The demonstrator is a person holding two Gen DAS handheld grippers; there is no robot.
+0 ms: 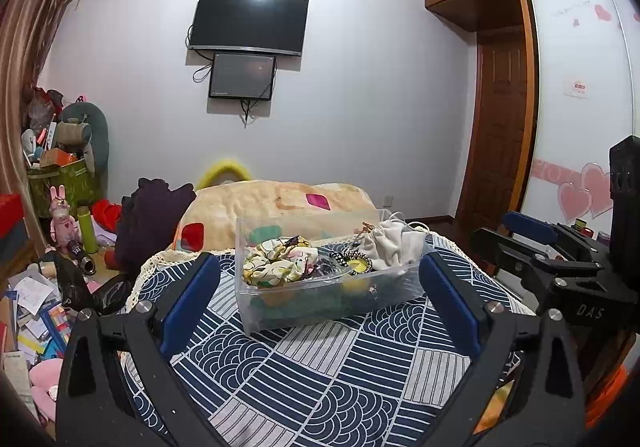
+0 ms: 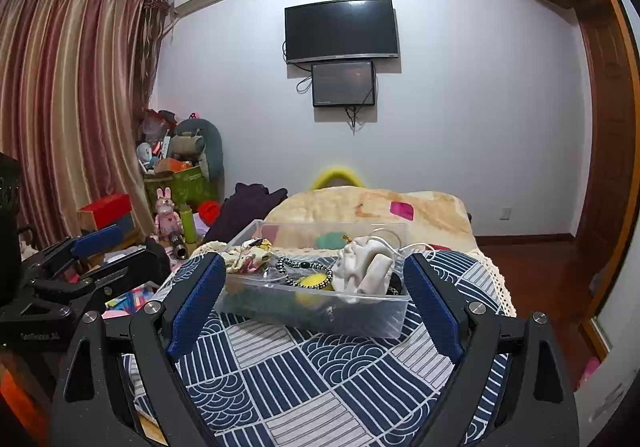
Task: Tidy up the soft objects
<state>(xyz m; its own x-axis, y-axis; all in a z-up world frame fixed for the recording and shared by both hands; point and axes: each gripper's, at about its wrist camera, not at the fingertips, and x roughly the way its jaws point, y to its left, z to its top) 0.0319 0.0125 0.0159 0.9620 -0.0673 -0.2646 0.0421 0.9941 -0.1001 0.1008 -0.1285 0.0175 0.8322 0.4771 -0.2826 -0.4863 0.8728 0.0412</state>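
Left wrist view: the left gripper (image 1: 320,301) has its fingers wide apart and holds nothing. Ahead on the cloth (image 1: 320,379) stands the box (image 1: 332,303) with a scrunchie (image 1: 276,261) inside.

Right wrist view: the right gripper (image 2: 316,301) is also spread and holds nothing, near the box (image 2: 320,311). A white pouch (image 2: 366,267) lies inside.

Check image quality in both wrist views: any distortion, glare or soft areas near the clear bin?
Left wrist: strong fisheye bowing at the wardrobe, dark corner vignette; the clear bin is sharp, with faint glare on the TV. Right wrist: curtain and door frame curve heavily; the bin's contents are sharp, the room evenly lit, shadows soft.
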